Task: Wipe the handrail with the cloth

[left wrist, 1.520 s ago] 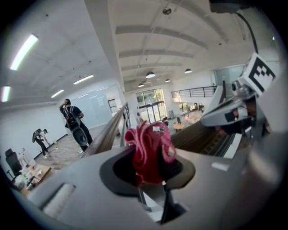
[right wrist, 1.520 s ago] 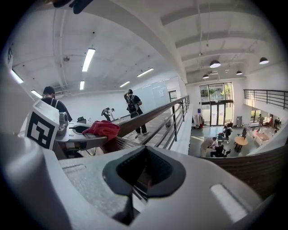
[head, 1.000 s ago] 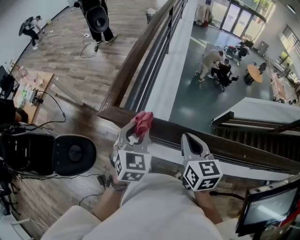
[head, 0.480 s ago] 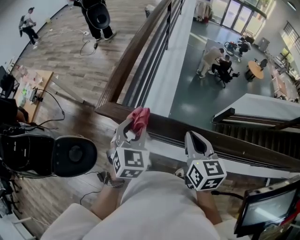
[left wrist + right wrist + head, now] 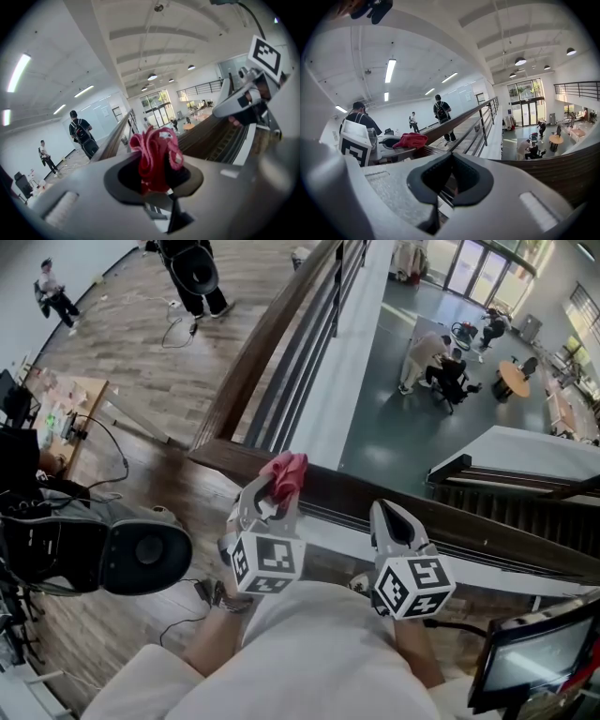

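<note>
The red cloth (image 5: 287,472) is bunched between the jaws of the left gripper (image 5: 272,491), which are clenched on it, a tuft poking out past the tips. It sits over the wooden handrail (image 5: 450,526), close to the corner where the rail turns away toward the far side (whether it actually presses on the wood cannot be told). To the right, the right gripper (image 5: 387,517) hangs at the near edge of the same rail, jaws closed together on nothing. Far left, a person with a backpack (image 5: 192,273) stands on the plank floor; below, far right, people sit by a round table (image 5: 511,385).
</note>
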`<state>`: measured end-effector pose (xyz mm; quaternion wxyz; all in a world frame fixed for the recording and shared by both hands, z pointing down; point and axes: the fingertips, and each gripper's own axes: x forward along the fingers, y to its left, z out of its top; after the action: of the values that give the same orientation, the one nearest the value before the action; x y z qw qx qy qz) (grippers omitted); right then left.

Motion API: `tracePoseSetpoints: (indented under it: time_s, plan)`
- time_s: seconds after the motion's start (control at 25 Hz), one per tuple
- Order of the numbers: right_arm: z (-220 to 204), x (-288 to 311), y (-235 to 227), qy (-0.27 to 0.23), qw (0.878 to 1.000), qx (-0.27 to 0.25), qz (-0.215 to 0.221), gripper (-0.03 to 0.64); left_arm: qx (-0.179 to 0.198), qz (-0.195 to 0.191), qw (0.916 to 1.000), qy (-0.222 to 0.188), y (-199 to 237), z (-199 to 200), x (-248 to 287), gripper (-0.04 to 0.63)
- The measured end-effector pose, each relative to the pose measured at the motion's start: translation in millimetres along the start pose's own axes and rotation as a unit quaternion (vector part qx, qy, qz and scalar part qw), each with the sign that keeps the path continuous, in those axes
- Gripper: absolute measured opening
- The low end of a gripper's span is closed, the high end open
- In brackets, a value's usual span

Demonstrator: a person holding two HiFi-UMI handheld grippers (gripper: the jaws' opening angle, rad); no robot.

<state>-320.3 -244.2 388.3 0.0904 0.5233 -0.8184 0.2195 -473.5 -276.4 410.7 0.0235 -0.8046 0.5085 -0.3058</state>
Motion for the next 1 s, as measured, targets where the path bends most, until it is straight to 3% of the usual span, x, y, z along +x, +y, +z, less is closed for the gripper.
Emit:
tracePoseSetpoints:
  time_s: [0.36,0.68,1.0]
  plan:
    - [5,-10,-11,-0.001,1.000,0.008,0.001,0.002,0.015,-0.010,0.9998,0.004,-14,13,-1,0.118]
    - [6,-15,-18,-0.007,1.000,0.019,0.004,0.003,0.043,-0.053,0.9975,0.018,-32,20,0,0.118]
    - [3,-28,-28,-0.008,1.000,0.019,-0.006,0.003,0.059,-0.069,0.9958,0.015,-55,32,-3,0.118]
